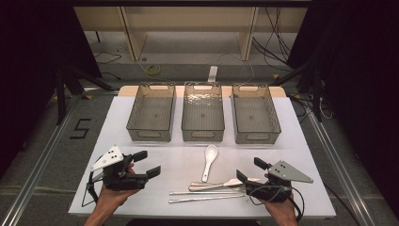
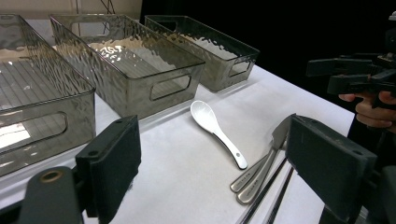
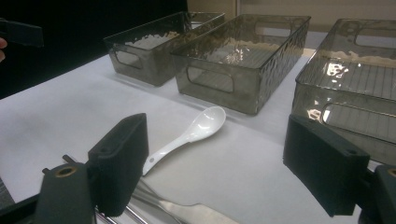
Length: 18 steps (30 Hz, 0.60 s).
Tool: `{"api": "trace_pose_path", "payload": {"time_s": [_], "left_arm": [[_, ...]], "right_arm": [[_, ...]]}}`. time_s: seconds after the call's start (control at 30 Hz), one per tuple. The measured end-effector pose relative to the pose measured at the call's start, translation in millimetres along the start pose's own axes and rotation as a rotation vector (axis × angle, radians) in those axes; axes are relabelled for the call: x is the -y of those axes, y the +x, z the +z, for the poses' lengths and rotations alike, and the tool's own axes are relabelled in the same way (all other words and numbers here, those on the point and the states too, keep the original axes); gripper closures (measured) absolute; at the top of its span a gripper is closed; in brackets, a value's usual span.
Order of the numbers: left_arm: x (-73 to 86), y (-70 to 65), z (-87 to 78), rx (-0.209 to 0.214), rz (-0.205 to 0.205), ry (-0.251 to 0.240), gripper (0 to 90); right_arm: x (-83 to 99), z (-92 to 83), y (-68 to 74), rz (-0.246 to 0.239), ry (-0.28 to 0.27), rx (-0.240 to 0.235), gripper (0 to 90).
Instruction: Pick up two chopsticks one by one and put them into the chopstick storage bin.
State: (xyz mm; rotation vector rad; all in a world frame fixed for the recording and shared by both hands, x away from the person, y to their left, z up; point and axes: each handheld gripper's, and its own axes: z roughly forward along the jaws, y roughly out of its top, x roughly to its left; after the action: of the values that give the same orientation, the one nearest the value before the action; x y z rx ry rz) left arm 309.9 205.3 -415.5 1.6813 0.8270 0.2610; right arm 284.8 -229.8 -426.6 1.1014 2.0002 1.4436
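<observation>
Both claws, left (image 1: 146, 165) and right (image 1: 249, 170), gape wide and empty beside the cutlery (image 1: 214, 190) lying bunched on the tabletop (image 1: 291, 146) near the spoon (image 1: 208, 161), so a careless pinch could grab two pieces or skid them off.

My feed: white rectangular tabletop (image 1: 155, 193) evenly lit from overhead, surroundings near black. Shadows soft and short. I see glare patches on rippled walls of middle smoked clear plastic bin (image 2: 140, 60), sheen on glossy white ceramic soup spoon (image 3: 196, 128). High view soft, low detail. Black foam-padded jaws blurred in near foreground of both gripper views.
</observation>
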Motion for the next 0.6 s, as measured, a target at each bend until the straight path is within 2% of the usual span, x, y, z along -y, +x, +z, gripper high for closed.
{"api": "trace_pose_path", "payload": {"time_s": [0.13, 0.23, 0.33, 0.6], "left_arm": [[-1.4, -0.1, 1.1, -0.002, 0.003, 0.012, 17.7], [-2.8, -0.1, 3.1, 0.003, 0.008, 0.039, 17.7], [-5.4, -0.1, 10.3, 0.023, 0.003, 0.098, 17.7], [-11.3, -9.9, 29.5, 0.016, 0.08, 0.258, 18.0]], "right_arm": [[0.3, 0.2, -0.1, 0.003, 0.001, -0.002, 23.1], [0.3, 0.2, -0.3, 0.005, 0.001, -0.004, 23.2], [0.2, 2.0, 0.3, 0.001, 0.005, -0.001, 23.2], [0.0, 2.1, 0.4, -0.003, 0.013, -0.03, 27.0]]}}
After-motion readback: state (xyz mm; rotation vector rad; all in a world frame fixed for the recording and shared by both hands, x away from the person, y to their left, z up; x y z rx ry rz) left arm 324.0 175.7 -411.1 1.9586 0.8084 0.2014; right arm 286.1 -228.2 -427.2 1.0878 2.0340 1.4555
